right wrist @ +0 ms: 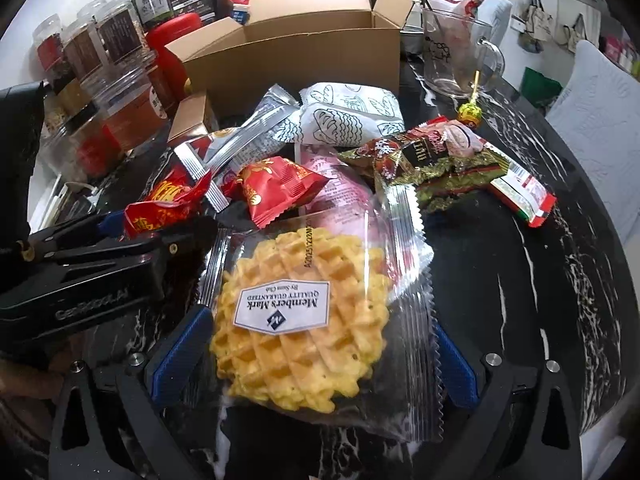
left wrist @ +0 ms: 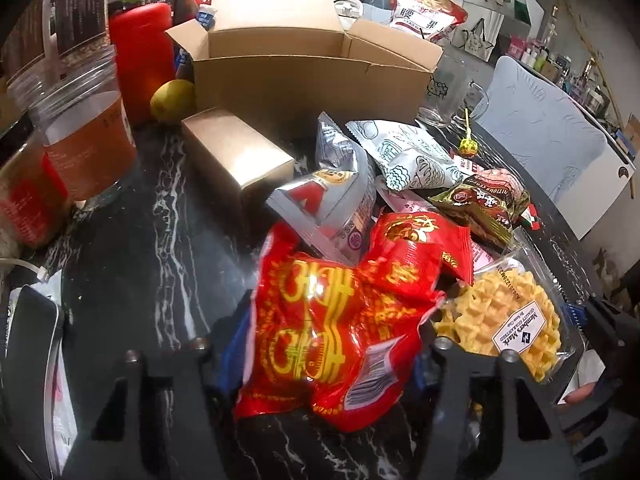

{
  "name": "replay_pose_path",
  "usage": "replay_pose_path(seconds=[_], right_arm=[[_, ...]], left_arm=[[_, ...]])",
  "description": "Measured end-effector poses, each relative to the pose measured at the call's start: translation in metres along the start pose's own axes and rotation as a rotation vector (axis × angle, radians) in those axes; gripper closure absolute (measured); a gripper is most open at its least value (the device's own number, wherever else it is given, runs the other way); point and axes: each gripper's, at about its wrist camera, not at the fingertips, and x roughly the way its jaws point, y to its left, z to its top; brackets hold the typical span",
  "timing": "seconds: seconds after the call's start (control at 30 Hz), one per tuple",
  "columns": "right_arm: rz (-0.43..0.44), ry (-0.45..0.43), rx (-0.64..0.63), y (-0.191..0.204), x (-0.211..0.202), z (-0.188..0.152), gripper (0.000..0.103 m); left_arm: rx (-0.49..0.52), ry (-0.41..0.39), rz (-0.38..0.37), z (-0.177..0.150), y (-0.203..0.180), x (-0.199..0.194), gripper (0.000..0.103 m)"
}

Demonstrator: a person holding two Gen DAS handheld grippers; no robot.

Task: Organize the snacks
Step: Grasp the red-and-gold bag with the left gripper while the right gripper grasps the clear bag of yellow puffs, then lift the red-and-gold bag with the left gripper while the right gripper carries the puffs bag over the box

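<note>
While the left fingers (left wrist: 332,344) pinch the red packet (left wrist: 320,320), the right fingers (right wrist: 316,356) clamp the waffle pack (right wrist: 304,320).

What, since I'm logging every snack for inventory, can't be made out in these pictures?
- Cardboard box interior: both views, its front wall hides it.
- Pink packet print: right wrist view, the waffle wrapper covers most of it.
- Right gripper grip: the clear wrapper edges hide whether its pads press.
- Jar labels: both views, too small and blurred.
</note>
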Motion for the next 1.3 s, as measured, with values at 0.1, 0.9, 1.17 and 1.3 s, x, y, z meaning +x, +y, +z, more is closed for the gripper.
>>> replay_pose_path(seconds=[0.1,0.9,1.17,1.3], right_arm=[[0.004,-0.024,0.004,-0.002,-0.007,0.000,0.000],[0.145,-0.086,0.081,-0.008,-0.019,-0.021,0.039],[0.274,-0.168,0.143,-0.017,-0.029,-0.024,0.068],[0.299,-0.246,0.118,-0.011,-0.046,-0.023,0.072]], left_arm=[[-0.009,0.006,-0.014,-0.001,0.003,-0.003,0.049],[-0.056,0.018,-0.120,-0.023,0.011,-0.032,0.050],[-0.064,0.020,-0.120,-0.024,0.012,-0.033,0.050],[-0.071,0.012,-0.123,-0.023,0.012,-0.036,0.050]])
